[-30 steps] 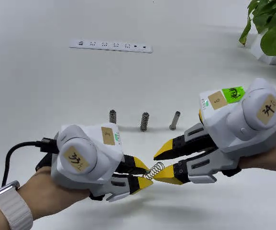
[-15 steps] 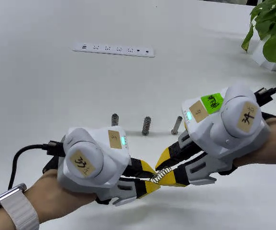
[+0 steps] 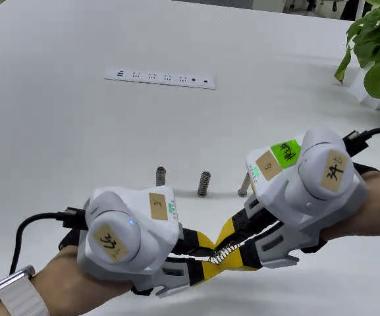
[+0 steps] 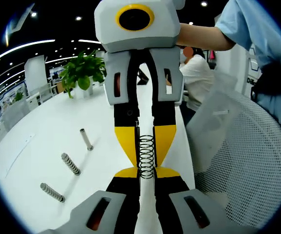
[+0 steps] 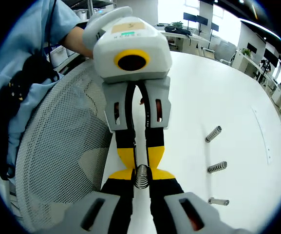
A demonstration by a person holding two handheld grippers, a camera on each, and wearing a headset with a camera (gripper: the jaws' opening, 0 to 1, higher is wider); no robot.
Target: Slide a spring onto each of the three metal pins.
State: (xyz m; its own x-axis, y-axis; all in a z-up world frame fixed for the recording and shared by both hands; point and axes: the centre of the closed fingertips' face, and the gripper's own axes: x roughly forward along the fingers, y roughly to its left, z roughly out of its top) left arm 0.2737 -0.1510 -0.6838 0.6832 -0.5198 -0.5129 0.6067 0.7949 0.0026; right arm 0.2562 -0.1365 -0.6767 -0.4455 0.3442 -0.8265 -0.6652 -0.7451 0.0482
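Observation:
A small steel spring (image 3: 222,253) hangs above the white table between the two grippers. My left gripper (image 3: 209,257) is shut on its near end and my right gripper (image 3: 233,246) on its far end. In the left gripper view the spring (image 4: 146,155) runs from my own tips (image 4: 146,173) up into the right gripper's yellow tips (image 4: 146,139). The right gripper view shows the spring (image 5: 141,176) end-on. Two pins (image 3: 161,176) (image 3: 204,184) carry springs. The third pin (image 3: 244,187) is bare, partly hidden behind the right gripper.
A white power strip (image 3: 161,78) lies at the back of the table (image 3: 58,131). A potted plant (image 3: 374,46) stands at the far right. A black cable (image 3: 31,224) trails from the left gripper. A mesh chair (image 4: 247,161) stands beside the table's edge.
The right gripper's jaws, wide open a second ago, have come in and shut on the spring's free end. The left gripper has kept its hold.

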